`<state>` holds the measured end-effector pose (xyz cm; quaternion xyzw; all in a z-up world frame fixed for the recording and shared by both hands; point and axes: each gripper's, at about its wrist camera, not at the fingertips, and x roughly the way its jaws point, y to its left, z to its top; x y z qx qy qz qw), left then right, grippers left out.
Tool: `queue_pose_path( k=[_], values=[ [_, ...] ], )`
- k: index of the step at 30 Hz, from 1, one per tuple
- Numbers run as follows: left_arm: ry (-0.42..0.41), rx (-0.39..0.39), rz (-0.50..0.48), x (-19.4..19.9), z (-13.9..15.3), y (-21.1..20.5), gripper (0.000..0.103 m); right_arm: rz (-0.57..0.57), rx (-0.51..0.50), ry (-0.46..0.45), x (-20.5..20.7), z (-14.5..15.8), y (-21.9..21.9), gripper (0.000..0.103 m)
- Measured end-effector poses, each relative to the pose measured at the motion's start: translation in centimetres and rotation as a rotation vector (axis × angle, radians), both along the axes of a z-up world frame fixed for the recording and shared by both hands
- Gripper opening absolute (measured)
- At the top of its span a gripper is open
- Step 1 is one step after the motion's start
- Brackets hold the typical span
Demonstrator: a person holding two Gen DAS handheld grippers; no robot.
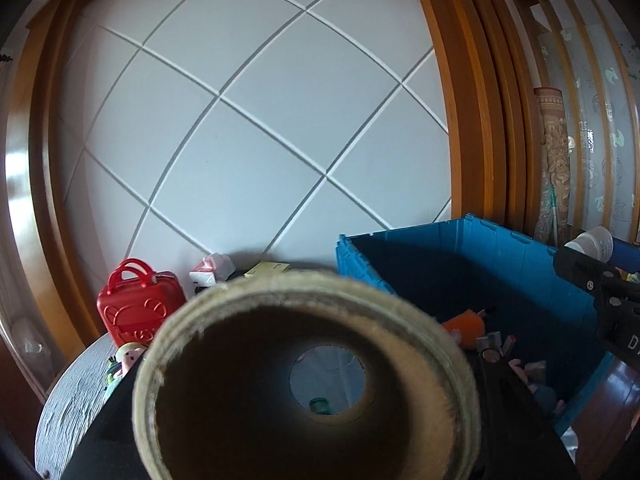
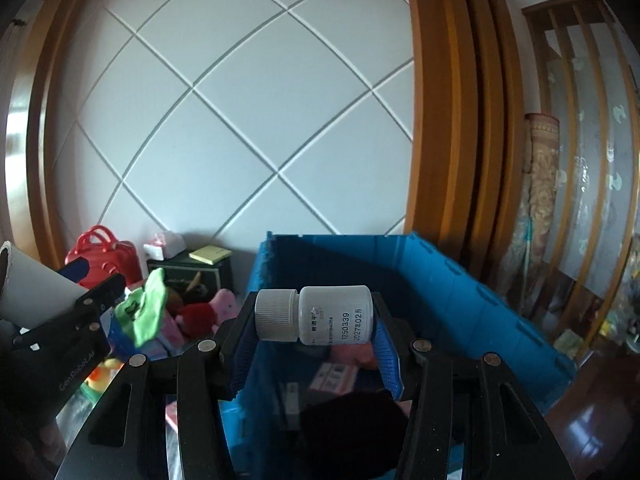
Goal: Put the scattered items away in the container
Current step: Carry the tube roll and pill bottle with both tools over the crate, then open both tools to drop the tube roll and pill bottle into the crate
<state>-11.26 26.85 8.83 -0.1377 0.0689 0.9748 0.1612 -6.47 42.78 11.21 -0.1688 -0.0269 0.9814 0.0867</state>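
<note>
In the right wrist view the right gripper [image 2: 316, 332] has its blue-padded fingers [image 2: 386, 354] closed on a white pill bottle [image 2: 316, 316], held sideways at frame centre above the blue storage crate [image 2: 460, 292]. At the left edge, the left gripper [image 2: 76, 320] clamps a cardboard tube [image 2: 32, 284]; its open end fills the lower middle of the left wrist view. A red toy suitcase [image 1: 138, 306] stands on the table [image 1: 76, 396] at lower left.
</note>
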Motion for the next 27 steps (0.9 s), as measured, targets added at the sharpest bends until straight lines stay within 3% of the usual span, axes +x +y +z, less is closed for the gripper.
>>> queue_pose_path(
  k=[5,10,14,21,24,27],
  values=[
    [-0.092,-0.007,-0.017,-3.0,1.7,9.4,0.045,-0.003,0.048,-0.110,-4.7,0.7,8.5,0.051],
    [-0.231,-0.043,-0.006,-6.9,-0.1,17.9,0.045,0.012,0.093,-0.259,-9.9,-1.8,14.4,0.051],
    [-0.370,-0.118,0.005,-10.1,-3.6,23.3,0.045,0.021,0.060,-0.400,-14.3,-5.0,17.7,0.051],
    [-0.760,-0.224,0.051,-17.7,-12.8,27.5,0.045,0.057,0.052,-0.626,-21.5,-11.2,20.8,0.051],
    [-0.861,-0.309,0.078,-19.6,-16.2,29.1,0.045,0.081,0.057,-0.720,-23.9,-14.4,21.0,0.051],
    [-0.908,-0.365,0.089,-20.0,-18.3,30.3,0.045,0.073,0.082,-0.837,-25.8,-17.9,21.2,0.051]
  ],
)
